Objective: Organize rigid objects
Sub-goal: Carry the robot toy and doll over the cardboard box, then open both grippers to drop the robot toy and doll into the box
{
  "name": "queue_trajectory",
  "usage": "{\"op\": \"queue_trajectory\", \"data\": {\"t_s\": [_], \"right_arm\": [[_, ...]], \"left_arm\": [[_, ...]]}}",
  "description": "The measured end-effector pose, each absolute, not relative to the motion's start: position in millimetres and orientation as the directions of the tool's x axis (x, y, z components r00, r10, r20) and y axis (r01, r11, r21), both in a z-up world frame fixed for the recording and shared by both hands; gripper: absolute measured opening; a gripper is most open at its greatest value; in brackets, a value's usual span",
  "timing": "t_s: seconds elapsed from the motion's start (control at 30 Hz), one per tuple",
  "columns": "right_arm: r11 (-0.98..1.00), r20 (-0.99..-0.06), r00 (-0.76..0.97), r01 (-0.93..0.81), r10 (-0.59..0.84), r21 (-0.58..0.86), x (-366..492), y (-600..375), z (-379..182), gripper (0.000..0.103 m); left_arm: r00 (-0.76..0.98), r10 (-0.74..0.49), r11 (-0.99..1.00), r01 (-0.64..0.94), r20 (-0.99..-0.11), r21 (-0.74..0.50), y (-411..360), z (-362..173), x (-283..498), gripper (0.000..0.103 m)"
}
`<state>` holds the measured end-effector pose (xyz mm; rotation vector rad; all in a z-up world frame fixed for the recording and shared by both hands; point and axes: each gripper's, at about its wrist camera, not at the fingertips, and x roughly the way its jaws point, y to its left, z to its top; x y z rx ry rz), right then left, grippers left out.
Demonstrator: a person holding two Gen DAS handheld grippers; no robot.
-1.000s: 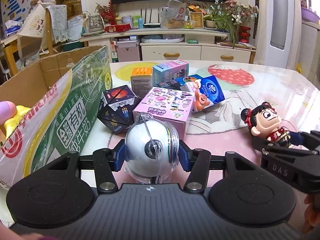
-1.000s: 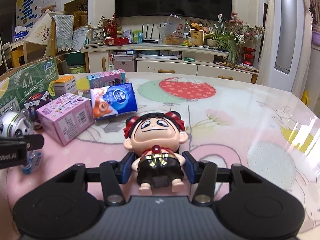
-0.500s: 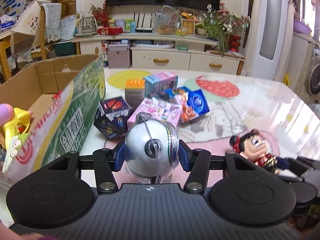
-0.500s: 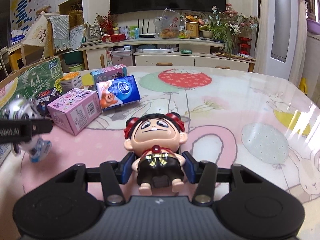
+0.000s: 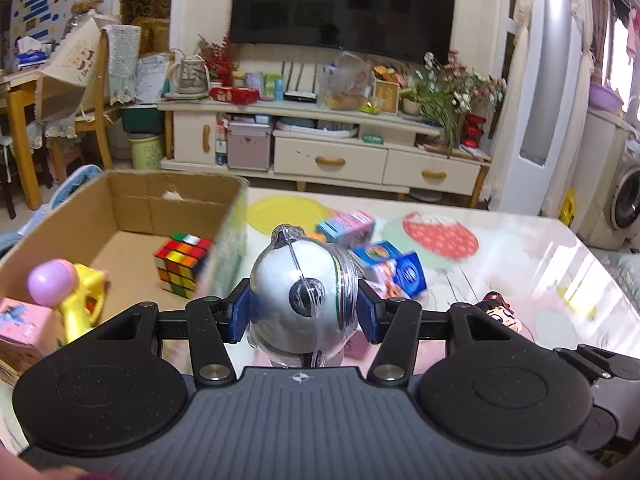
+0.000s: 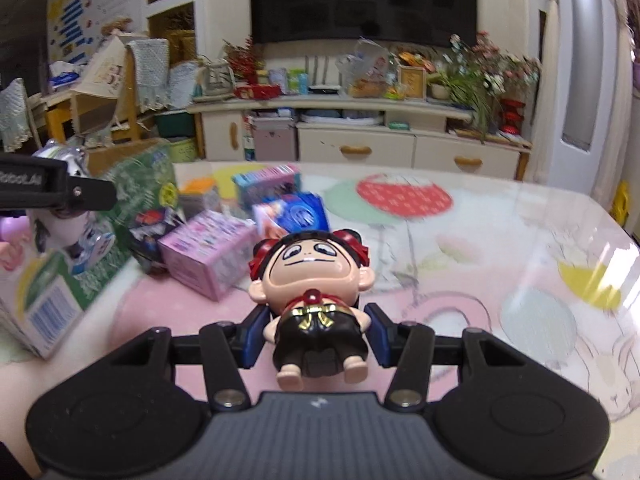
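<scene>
Pinching a white toy (image 5: 304, 292) in a clear shell, the left gripper (image 5: 302, 316) holds it clear of the desk (image 5: 520, 248), with the blue pads pressed on both sides of the shell. Beyond the toy and to its left stands an open carton (image 5: 132, 216). Inside lie a puzzle cube (image 5: 182, 266), a yellow toy with a pink ball (image 5: 66, 292) and a pink box (image 5: 22, 332) at the near corner.

The right gripper (image 6: 316, 334) has its jaws closed on a doll (image 6: 316, 300) with black hair and red buns, pads against the dark body, face turned up toward the camera and feet toward the gripper's base. It too hangs above the desk's pink, patterned cover.

Loose on the desk, right of the carton, sit a pink box (image 6: 208, 250), a dark faceted box (image 6: 154, 232), an orange-topped box (image 6: 198, 196), a blue-and-pink box (image 6: 266, 184) and a blue tissue pack (image 6: 292, 214), all blurred. In the right view the left gripper shows at the left edge, beside the carton's green printed wall.
</scene>
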<state>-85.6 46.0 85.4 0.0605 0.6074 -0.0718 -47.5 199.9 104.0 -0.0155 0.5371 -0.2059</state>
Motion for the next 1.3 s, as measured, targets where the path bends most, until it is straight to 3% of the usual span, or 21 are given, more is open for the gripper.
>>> {"op": "queue_trajectory", "data": {"t_s": [0.33,0.6,0.9,1.3], "right_arm": [[0.998,-0.505,0.861,-0.053,0.058,0.025,-63.6,97.0,122.7,0.051],[0.981,-0.473,0.865,-0.192,0.168,-0.002,-33.2,147.5,140.0,0.051],[0.950,-0.501,0.830,-0.309,0.244,-0.051,3.9,194.7,135.6,0.051],[0.910,-0.556,0.782,-0.402,0.283,-0.102,21.8,228.5,116.1,0.051]], "left_arm": [[0.859,-0.147,0.989,0.113,-0.491,-0.098,238.1,123.5,-33.8,0.066],[0.865,-0.036,0.989,-0.041,-0.500,-0.142,277.9,129.7,-11.1,0.066],[0.848,0.107,0.970,-0.203,-0.518,-0.132,303.8,130.9,10.5,0.066],[0.814,0.140,0.966,-0.237,-0.564,-0.102,305.8,126.1,15.0,0.066]]}}
